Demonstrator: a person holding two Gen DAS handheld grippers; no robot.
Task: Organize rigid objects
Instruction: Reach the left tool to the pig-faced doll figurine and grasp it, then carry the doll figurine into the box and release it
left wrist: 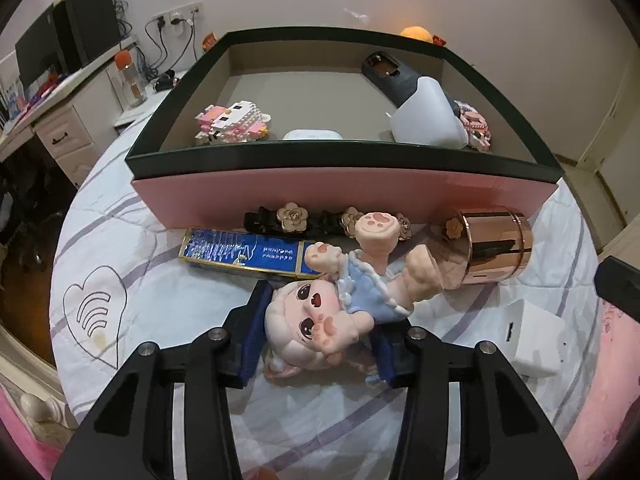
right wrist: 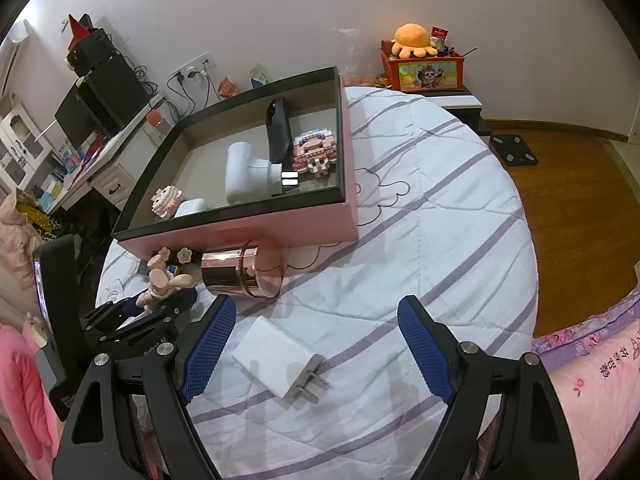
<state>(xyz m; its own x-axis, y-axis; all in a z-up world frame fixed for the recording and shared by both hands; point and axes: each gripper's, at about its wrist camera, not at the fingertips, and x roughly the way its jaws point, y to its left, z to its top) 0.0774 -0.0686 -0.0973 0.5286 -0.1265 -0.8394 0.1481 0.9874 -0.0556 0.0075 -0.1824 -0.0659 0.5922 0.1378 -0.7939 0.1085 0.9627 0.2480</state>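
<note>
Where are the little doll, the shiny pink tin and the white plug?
doll (left wrist: pixel 316 312), left wrist view, on its face.
shiny pink tin (right wrist: pixel 232 274), right wrist view, on its side wall.
white plug (right wrist: pixel 272 356), right wrist view, on its flat top.

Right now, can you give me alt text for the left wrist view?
The left tool is shut on a doll in a blue outfit lying on a striped quilt. Past it lie a blue box, a flowered hair clip and a rose-gold canister, before a pink tray already holding items.

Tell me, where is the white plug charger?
The white plug charger lies on the striped quilt between the open right gripper, just below the rose-gold canister.
</note>
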